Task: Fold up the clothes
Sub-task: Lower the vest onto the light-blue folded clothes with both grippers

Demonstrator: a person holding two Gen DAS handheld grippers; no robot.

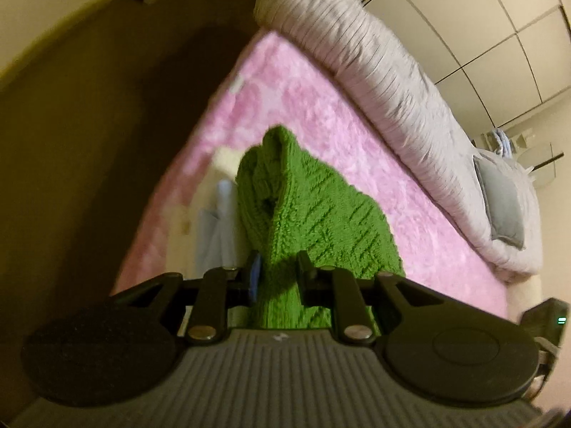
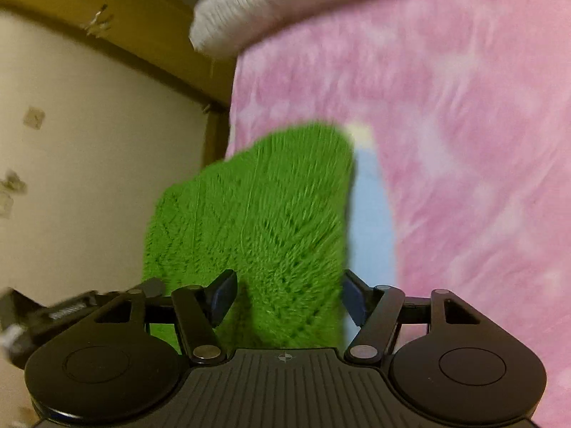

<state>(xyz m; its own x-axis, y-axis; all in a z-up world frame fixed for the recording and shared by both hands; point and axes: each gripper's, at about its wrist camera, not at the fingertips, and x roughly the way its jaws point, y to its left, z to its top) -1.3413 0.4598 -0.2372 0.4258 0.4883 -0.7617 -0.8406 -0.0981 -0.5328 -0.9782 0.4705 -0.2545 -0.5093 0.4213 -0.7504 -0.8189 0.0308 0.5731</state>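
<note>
Both cams sit on the wrists, looking fwd along the fingers, very close to the green knit sweater (image 1: 307,210) (image 2: 257,221). Both views share it & the pink bed cover (image 1: 285,103) (image 2: 464,125).

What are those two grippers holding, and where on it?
Both hold the green knitted garment. The left gripper pinches a bunched fold of it; the right gripper grips another part. Which edges exactly cannot be told.
</note>
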